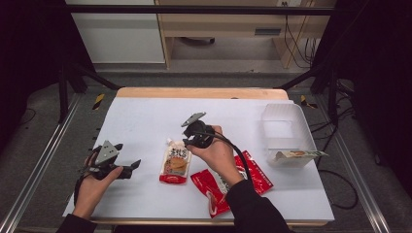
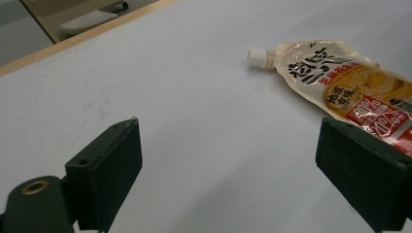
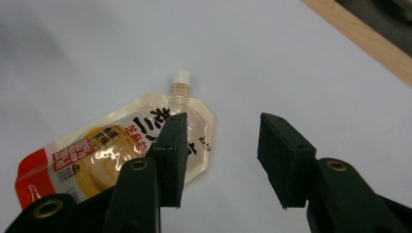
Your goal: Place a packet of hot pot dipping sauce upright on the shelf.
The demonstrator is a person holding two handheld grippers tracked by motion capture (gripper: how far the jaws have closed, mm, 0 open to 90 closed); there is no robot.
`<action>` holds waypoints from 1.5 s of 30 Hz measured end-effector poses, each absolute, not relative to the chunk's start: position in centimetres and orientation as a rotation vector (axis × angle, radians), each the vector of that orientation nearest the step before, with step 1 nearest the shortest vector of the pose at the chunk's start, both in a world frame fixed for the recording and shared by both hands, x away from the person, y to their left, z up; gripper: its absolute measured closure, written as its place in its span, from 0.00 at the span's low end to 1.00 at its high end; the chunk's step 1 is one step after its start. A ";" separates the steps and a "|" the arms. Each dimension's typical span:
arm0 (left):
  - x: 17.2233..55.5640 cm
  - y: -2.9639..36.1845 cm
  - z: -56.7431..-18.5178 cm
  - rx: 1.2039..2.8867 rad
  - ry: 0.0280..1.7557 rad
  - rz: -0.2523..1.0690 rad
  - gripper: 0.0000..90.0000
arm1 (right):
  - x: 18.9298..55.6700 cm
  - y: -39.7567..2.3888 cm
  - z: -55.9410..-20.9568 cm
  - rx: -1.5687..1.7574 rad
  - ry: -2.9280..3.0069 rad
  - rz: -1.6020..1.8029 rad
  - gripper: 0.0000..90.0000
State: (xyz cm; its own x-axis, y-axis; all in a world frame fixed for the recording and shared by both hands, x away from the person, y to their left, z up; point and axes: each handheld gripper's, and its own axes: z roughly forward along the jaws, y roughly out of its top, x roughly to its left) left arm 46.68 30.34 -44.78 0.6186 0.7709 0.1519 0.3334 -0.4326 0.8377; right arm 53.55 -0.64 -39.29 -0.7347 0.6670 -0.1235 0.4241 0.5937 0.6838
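A spouted drink pouch (image 1: 175, 164) (image 2: 350, 85) (image 3: 116, 148), cream with a red base and a white cap, lies flat on the white table (image 1: 145, 121). My right gripper (image 1: 190, 141) (image 3: 221, 155) hovers open over the pouch's upper right corner, one jaw above the pouch and the other above bare table. My left gripper (image 1: 130, 169) (image 2: 233, 174) rests open near the left front of the table, pointing right toward the pouch, with nothing between its jaws.
Two red packets (image 1: 214, 191) lie at the front under the right forearm. A clear plastic bin (image 1: 286, 133) stands at the right with a flat packet (image 1: 299, 155) across its front rim. The table's wooden far edge (image 1: 201, 92) runs along the back.
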 end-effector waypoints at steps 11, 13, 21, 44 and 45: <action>46.7 30.4 -44.8 2.023 0.861 0.673 0.11 | 55.6 0.8 -43.6 0.953 2.509 0.924 0.70; 46.8 30.3 -44.8 2.031 0.859 0.674 0.11 | 55.7 1.1 -44.0 0.955 2.511 0.937 0.69; 46.7 30.2 -44.8 2.031 0.854 0.675 0.11 | 56.2 0.8 -45.6 1.008 2.508 0.936 0.69; 46.6 30.0 -44.7 2.027 0.845 0.678 0.11 | 55.9 0.8 -46.3 1.013 2.534 0.929 0.66; 46.6 30.1 -44.7 2.032 0.843 0.679 0.11 | 55.8 0.8 -46.4 1.013 2.537 0.930 0.66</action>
State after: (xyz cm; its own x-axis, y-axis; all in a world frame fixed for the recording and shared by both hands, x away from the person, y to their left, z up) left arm 46.64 30.05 -44.69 0.6312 0.7585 0.1621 0.3195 -0.4447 0.8367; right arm 55.83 0.80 -46.36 -0.7248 0.6889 0.0002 0.5259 0.5531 0.6461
